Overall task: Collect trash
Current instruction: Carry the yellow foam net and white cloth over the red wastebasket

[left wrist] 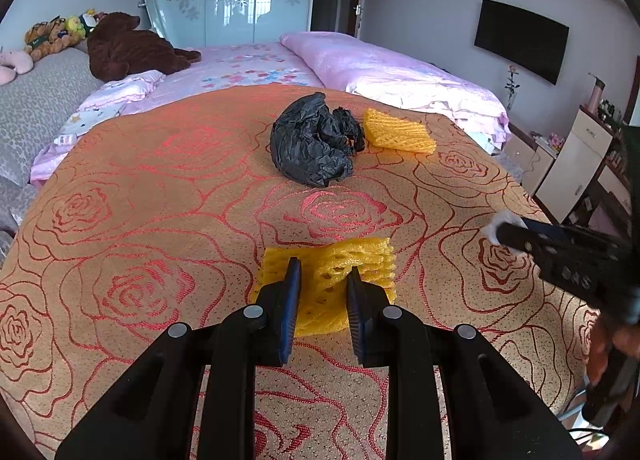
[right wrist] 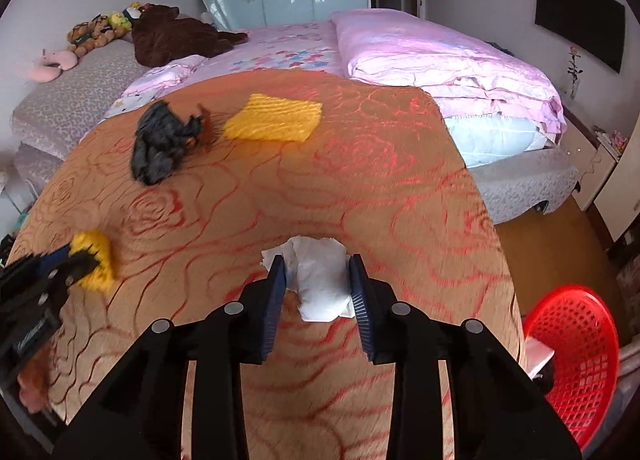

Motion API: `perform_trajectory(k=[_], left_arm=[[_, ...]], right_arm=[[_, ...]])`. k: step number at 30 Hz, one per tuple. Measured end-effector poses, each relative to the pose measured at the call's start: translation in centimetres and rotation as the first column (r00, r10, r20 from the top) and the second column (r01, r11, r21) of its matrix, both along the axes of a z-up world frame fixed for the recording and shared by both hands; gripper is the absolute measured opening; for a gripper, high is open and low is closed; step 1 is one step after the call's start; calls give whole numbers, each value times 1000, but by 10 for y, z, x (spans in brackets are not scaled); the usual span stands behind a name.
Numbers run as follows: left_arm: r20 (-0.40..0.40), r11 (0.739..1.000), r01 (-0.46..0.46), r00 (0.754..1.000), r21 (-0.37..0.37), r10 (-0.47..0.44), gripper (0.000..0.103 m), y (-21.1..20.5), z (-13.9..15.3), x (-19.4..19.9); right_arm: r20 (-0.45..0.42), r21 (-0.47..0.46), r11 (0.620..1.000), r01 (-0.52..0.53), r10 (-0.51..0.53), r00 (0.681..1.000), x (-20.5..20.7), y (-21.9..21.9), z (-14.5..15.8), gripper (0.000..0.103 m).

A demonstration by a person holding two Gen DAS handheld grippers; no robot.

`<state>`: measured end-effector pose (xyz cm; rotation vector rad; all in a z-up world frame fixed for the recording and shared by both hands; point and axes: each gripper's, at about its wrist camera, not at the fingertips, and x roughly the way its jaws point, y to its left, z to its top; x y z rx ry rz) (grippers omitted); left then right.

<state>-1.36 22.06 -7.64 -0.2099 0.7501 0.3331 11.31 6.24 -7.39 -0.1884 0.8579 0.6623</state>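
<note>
The right gripper [right wrist: 318,286], clamped on a white tissue wad [right wrist: 320,280], has the red basket [right wrist: 576,360] low to its right, while the left gripper [left wrist: 324,296] pinches yellow foam netting [left wrist: 332,280].

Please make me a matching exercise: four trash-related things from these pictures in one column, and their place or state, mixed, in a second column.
Things
1. near yellow foam net
2. white tissue wad
3. crumpled black bag
4. red basket

Places or states
A. on the floor beside the table
B. lying free on the cloth, next to the far foam net
C. between the left gripper fingers
D. between the right gripper fingers

Pairs: 1-C, 2-D, 3-B, 4-A
</note>
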Motion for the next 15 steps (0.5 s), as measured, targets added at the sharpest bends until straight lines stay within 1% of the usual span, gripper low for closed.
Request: perform_trajectory(k=[6, 8, 11, 15], left_arm=[[7, 1000, -9, 1000, -2, 9, 21, -1, 1, -1], [4, 1000, -10, 1000, 9, 10, 21, -3, 2, -1], [4, 1000, 0, 1000, 18, 0, 21, -8, 5, -1], [12, 1000, 16, 1000, 22, -16, 21, -13, 12, -1]], right_arm=[[23, 29, 999, 14, -15, 1000, -18, -8, 5, 32], [24, 33, 999, 14, -15, 1000, -24, -10, 3, 32], [25, 36, 999, 9, -10, 1000, -31, -12, 2, 32], [23, 66, 998, 19, -21, 1000, -35, -19, 8, 32]])
